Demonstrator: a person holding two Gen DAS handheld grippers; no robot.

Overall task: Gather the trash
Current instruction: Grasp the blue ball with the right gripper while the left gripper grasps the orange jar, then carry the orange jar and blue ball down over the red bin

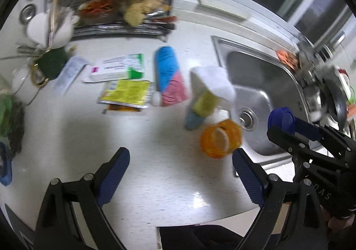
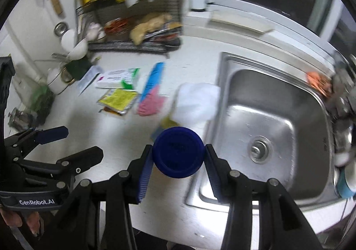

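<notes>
One blue cap (image 2: 178,152), one orange bottle (image 1: 220,139) — two claws, one sink (image 2: 278,103)

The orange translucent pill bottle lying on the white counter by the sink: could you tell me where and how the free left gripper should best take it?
Grip the orange translucent pill bottle across its round body, coming from above. It lies on its side with its open mouth towards the left gripper, so the curved walls offer opposite sides. The jaws stand wide and empty.
</notes>
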